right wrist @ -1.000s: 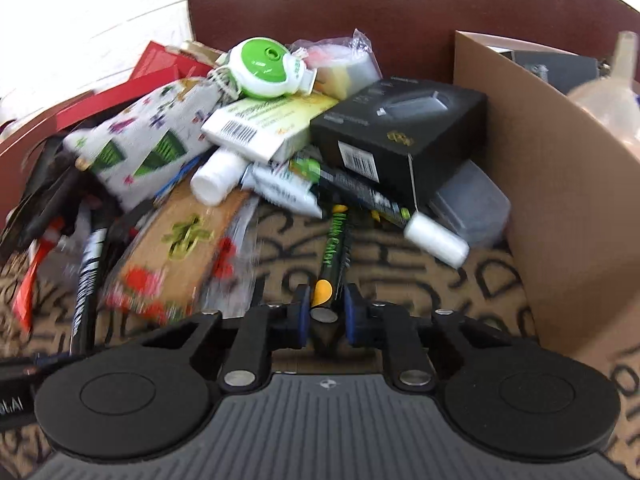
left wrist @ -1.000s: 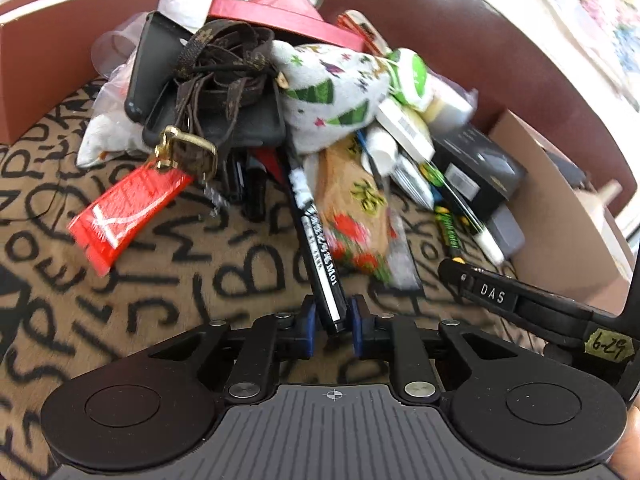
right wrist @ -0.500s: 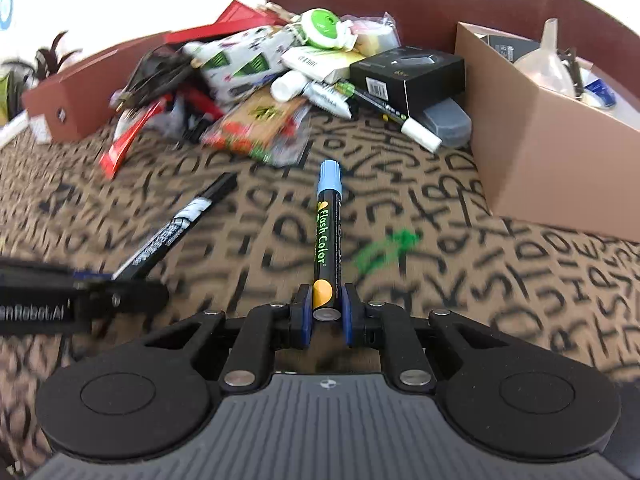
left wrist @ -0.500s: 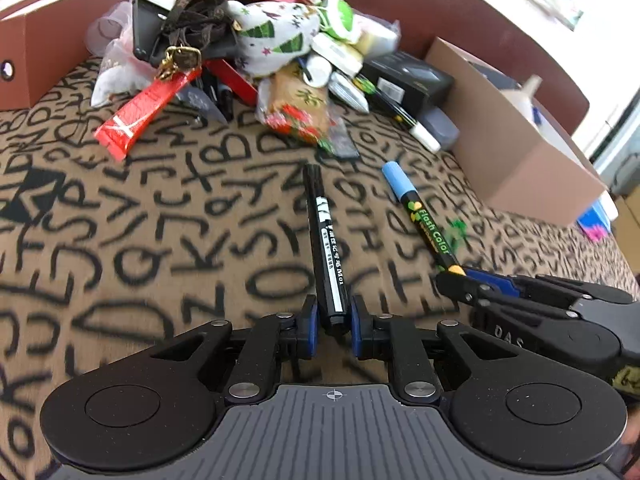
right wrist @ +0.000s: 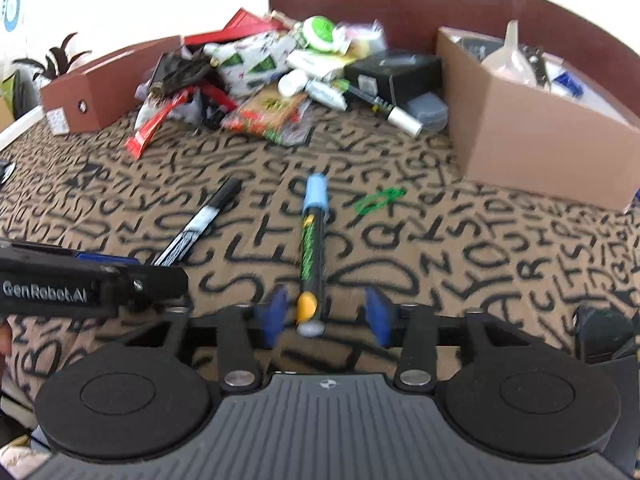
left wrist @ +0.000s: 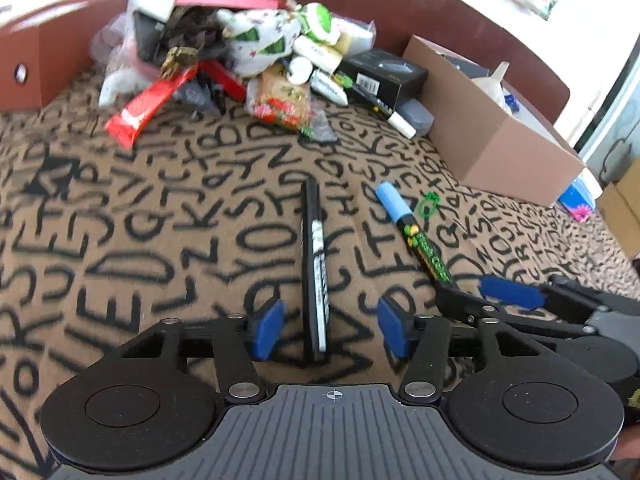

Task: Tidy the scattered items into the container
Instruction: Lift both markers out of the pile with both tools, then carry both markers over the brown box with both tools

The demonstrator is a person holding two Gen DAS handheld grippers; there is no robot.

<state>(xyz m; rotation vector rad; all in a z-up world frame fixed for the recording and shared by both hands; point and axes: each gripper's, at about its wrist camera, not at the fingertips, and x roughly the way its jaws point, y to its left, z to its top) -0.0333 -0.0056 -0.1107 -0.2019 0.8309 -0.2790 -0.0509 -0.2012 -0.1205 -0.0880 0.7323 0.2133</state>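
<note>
Both grippers just spread their jaws: left gripper (left wrist: 326, 330) has dropped the black marker (left wrist: 315, 264), right gripper (right wrist: 325, 316) probably the blue-capped marker (right wrist: 312, 252), mid-bedspread, apart from the cardboard box (right wrist: 532, 136), seemingly pulled out for sorting.

Black marker (left wrist: 316, 268) and blue-capped marker (right wrist: 312, 248) flat on lettered cloth; cardboard box (right wrist: 536, 136) beyond.

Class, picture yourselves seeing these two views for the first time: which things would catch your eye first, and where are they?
Two markers stand out on the letter-patterned cloth: a black marker between the left gripper's just-opened jaws, and a blue-capped marker between the right gripper's, also just opened. Behind lies a jumbled pile of items, with a cardboard box to its right.
</note>
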